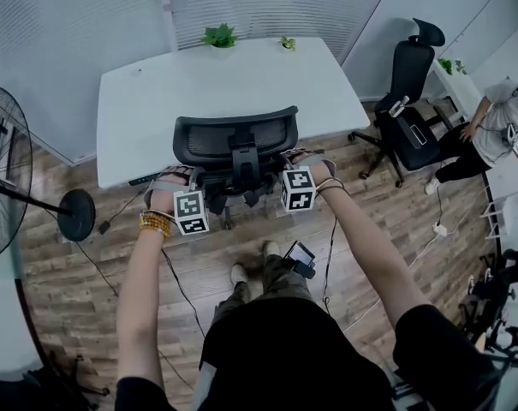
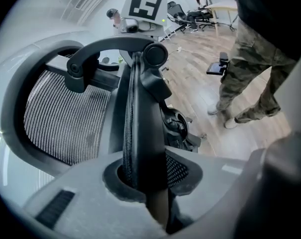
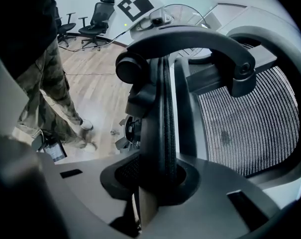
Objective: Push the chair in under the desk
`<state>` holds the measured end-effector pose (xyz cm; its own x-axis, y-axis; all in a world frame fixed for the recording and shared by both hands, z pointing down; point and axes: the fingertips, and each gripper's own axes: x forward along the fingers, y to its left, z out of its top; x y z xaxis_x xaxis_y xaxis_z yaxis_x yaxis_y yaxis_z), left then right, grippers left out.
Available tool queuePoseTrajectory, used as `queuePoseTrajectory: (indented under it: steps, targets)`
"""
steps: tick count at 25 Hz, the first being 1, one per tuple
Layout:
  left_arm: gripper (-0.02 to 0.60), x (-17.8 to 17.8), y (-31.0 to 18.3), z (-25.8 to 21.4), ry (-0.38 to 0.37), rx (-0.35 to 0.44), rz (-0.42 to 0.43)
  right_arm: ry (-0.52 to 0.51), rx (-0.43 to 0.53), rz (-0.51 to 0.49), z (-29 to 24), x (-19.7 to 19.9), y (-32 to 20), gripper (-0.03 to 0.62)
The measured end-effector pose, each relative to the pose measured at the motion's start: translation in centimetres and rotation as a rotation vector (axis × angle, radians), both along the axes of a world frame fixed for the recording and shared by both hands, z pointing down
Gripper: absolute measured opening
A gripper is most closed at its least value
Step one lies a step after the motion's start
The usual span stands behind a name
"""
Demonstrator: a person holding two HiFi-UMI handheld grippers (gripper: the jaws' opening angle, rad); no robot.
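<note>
A black office chair (image 1: 235,135) with a mesh back stands at the near edge of the white desk (image 1: 233,75), its seat partly beneath the top. My left gripper (image 1: 188,178) holds the left side of the backrest. In the left gripper view the rim of the back (image 2: 140,133) runs between the jaws of that gripper (image 2: 145,183), which are shut on it. My right gripper (image 1: 293,157) grips the right side the same way. The right gripper view has the frame edge (image 3: 162,128) clamped in this gripper (image 3: 157,188).
A standing fan (image 1: 2,178) is on the floor at the left. A second black chair (image 1: 408,101) and a person (image 1: 490,135) are at the right. Two small plants (image 1: 219,35) sit at the desk's far edge. Cables (image 1: 177,281) trail over the wooden floor.
</note>
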<state>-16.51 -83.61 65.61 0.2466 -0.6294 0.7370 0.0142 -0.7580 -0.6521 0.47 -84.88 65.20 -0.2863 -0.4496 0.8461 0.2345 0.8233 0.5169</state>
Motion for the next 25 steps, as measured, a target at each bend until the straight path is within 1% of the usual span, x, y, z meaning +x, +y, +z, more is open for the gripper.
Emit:
queuePoseTrajectory:
  steps: [7, 12, 14, 16, 17, 18, 20, 22, 23, 25]
  targets:
    - [0.081, -0.6, -1.9, -0.2, -0.004, 0.005, 0.002, 0.0, 0.017, -0.007, -0.1, -0.5, -1.9, 0.064]
    - [0.081, -0.5, -1.7, -0.1, -0.002, 0.013, 0.006, -0.009, 0.015, -0.016, -0.3, -0.8, -1.7, 0.066]
    - [0.083, -0.6, -1.8, -0.2, -0.004, 0.004, 0.001, -0.01, 0.009, -0.015, -0.4, -0.9, -1.8, 0.067]
    - [0.087, -0.7, -1.4, 0.2, -0.007, -0.029, -0.005, -0.006, -0.003, -0.019, -0.2, -0.9, -1.5, 0.071]
    - [0.1, -0.7, -1.1, 0.4, -0.01, -0.059, -0.004, 0.001, -0.019, -0.026, 0.0, -0.8, -1.2, 0.083]
    - [0.134, -0.7, -0.7, 0.7, -0.015, -0.095, 0.0, 0.011, -0.041, -0.035, 0.2, -0.6, -0.8, 0.106]
    - [0.199, -0.7, 0.1, 1.0, -0.029, -0.166, 0.012, 0.029, -0.088, -0.048, 0.4, -0.4, -0.1, 0.18]
    - [0.268, -0.7, 0.7, 1.2, -0.035, -0.21, 0.02, 0.035, -0.118, -0.053, 0.4, -0.3, 0.3, 0.219]
    - [0.286, -0.7, 0.8, 1.2, -0.033, -0.219, 0.021, 0.037, -0.129, -0.053, 0.4, -0.2, 0.4, 0.224]
    - [0.29, -1.0, 0.9, 0.8, -0.015, -0.223, 0.016, 0.048, -0.153, -0.053, 0.3, -0.1, 0.5, 0.239]
